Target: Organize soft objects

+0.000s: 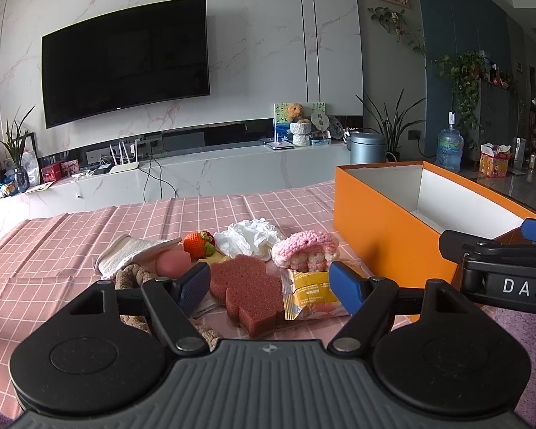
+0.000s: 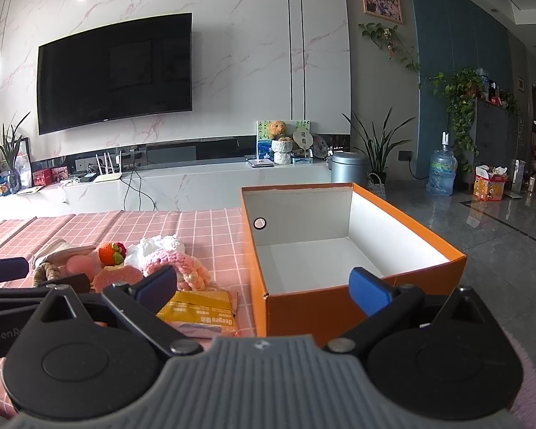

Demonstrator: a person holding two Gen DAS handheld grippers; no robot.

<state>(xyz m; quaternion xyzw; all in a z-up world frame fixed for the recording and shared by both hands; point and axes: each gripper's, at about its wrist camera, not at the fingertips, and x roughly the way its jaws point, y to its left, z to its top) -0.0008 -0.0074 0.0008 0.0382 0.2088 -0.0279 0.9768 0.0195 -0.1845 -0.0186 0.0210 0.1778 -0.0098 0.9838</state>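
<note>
Left gripper point(image 1: 269, 280): jaws spread, nothing gripped
Right gripper point(image 2: 264, 286): jaws spread wide, holding nothing
Soft pile point(image 1: 246, 286): on checked cloth, left of orange box point(image 2: 357, 293)
Right view only: box floor
Yellow packet point(image 2: 200, 312): perhaps "Deeyeo"

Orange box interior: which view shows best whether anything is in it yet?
The right wrist view. It looks down into the orange box, showing its bare white floor and walls with nothing inside. The left wrist view catches the box from the side, with most of the floor hidden.

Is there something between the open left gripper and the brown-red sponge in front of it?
Nothing visible. The left gripper is open, and the sponge lies right ahead between its fingers, bare on top. A yellow packet lies beside it.
</note>
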